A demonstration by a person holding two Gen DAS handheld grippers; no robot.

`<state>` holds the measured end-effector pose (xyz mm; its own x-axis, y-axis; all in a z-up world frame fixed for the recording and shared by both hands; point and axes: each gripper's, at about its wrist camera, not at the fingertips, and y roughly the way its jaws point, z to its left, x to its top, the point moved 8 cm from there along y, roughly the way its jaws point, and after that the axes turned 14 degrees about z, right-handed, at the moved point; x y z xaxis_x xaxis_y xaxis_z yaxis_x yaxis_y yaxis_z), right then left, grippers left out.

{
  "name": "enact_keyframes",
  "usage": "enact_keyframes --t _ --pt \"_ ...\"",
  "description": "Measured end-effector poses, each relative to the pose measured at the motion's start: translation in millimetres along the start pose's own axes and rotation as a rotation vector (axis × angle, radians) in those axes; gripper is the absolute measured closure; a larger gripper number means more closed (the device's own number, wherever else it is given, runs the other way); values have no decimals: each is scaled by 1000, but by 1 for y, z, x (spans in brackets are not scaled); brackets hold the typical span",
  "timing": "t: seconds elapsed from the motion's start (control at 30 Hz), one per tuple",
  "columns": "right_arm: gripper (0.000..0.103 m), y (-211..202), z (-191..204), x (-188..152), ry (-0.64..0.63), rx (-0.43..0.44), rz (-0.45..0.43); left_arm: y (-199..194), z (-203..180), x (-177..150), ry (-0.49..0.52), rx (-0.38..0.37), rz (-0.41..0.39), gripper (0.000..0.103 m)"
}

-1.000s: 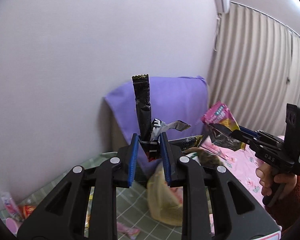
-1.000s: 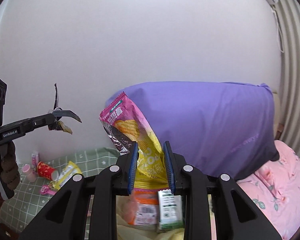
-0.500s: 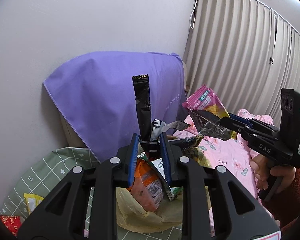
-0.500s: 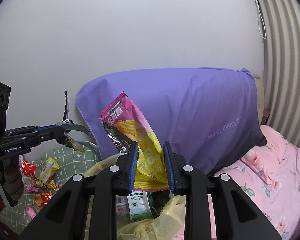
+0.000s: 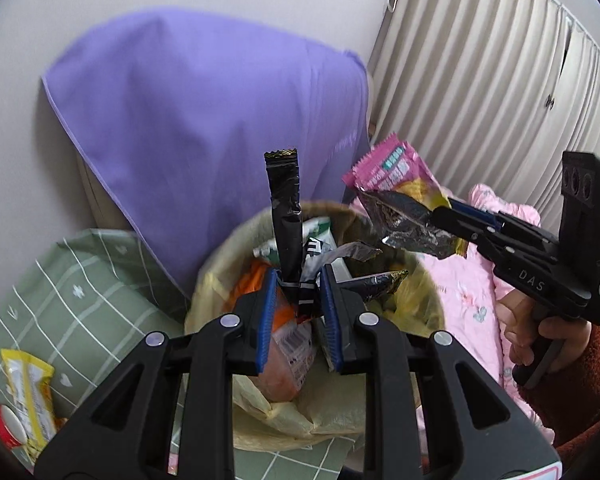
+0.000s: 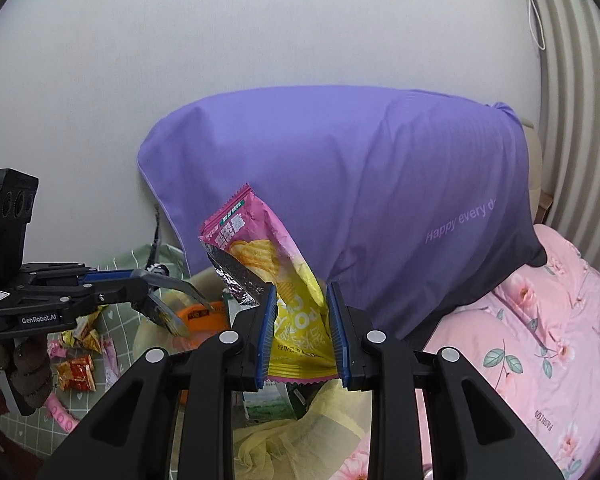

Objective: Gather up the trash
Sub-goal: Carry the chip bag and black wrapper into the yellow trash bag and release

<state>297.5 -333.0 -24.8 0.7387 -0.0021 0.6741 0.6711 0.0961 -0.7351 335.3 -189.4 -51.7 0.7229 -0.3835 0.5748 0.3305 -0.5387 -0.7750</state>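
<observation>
Your left gripper [image 5: 298, 280] is clamped on a bundle of dark wrappers [image 5: 286, 216], one black strip standing upright between the blue fingers [image 5: 266, 316], directly above the yellow-lined bin [image 5: 260, 412]. Your right gripper [image 6: 302, 300] grips a pink and yellow chip bag [image 6: 268, 256] by its lower end, the bag leaning up and to the left.

The left wrist view shows you the bin's contents from above: an orange packet [image 5: 252, 284] and a green and white pack [image 5: 316, 232] lie inside. It also shows your right hand [image 5: 540, 332] on its handle, with the chip bag held beside the bin's far rim, over the pink floral bedding [image 5: 472, 300].

The right wrist view gives you what that one hides: small red and yellow packets [image 6: 76, 368] scattered on the green checked cloth [image 6: 84, 400] to the left, below your left gripper. The purple pillow [image 6: 340, 184] stands against the wall behind the bin in both views.
</observation>
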Motion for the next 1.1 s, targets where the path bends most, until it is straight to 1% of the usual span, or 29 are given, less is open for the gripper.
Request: enact_keyframes --t 0.23,0.47,0.7,0.87,0.93,1.0,1.03,1.1 --pt "78 29 6 -13 -29 33 67 32 0 -21 -5 12 84 83" --pt "78 49 13 -30 -29 51 129 44 5 -37 -27 12 131 83" --pt "78 50 16 -42 -27 40 152 45 5 -42 -43 0 136 82" --pt "76 53 19 -50 -23 44 183 43 8 -44 -58 -34 144 81" --pt "75 52 21 -50 -22 50 177 40 8 -43 -58 -30 138 78" --pt "75 51 20 -50 -13 44 172 38 8 -41 -63 -30 130 73" --pt "72 51 20 -50 -5 45 169 35 9 -40 -67 -32 122 70" --pt "68 49 19 -49 8 47 161 30 9 -41 -69 -31 110 67"
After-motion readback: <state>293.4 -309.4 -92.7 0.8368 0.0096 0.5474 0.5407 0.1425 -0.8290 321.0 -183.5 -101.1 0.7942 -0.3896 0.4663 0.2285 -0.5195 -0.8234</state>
